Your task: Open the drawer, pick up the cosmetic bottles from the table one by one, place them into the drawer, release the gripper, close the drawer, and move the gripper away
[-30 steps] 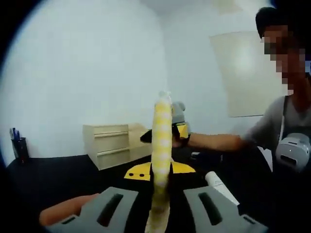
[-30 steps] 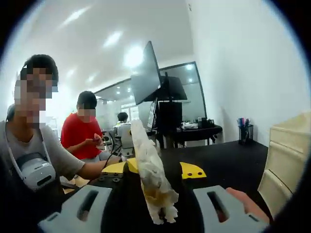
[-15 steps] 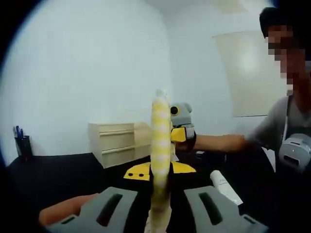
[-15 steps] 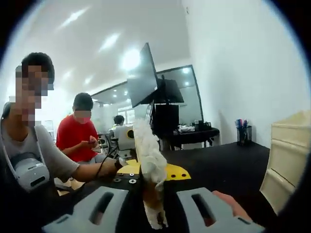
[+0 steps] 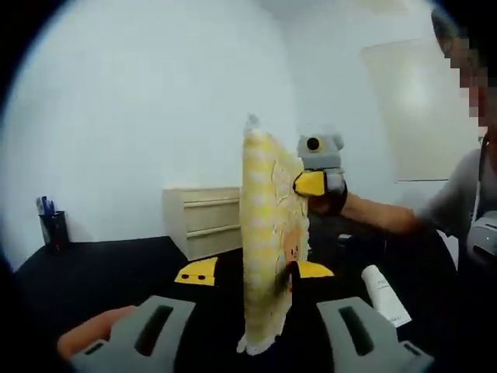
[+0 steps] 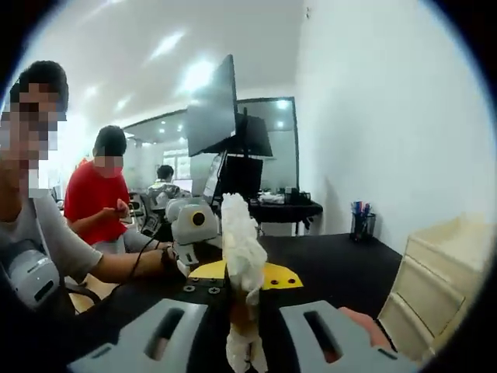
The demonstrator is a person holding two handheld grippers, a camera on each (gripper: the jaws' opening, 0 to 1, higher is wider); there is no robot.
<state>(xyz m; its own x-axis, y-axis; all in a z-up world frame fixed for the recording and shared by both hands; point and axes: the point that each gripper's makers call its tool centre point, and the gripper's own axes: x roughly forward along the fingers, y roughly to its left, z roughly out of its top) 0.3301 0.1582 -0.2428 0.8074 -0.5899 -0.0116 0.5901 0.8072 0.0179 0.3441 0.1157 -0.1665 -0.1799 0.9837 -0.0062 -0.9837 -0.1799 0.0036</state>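
Grippers both loaded and raised above the black counter (image 5: 93,272), away from the cream drawer unit (image 5: 206,229). Left gripper (image 5: 252,342) clamped on a yellow checked sachet (image 5: 268,241), held upright between the jaws; right gripper (image 6: 245,342) clamped on a crumpled white packet (image 6: 242,256), also upright. Seen in the left gripper view: the right gripper up beside the sachet, level with the unit's top, on an outstretched arm. Drawer unit to the right in the right gripper view, at the counter's edge; drawers look closed, none pulled out. White cosmetic tube (image 5: 384,295) lying on the counter well to the right of the unit in the left gripper view, near the person's torso; untouched.

Judged step: neither the drawer nor the tube handled yet. To do it well: free one gripper first, approach the unit's front squarely, catch the drawer lip and pull straight outward. Risk: with both grippers full, a bumped unit or a dropped packet. Then a firm mid-body grip on the tube, since likely to roll.
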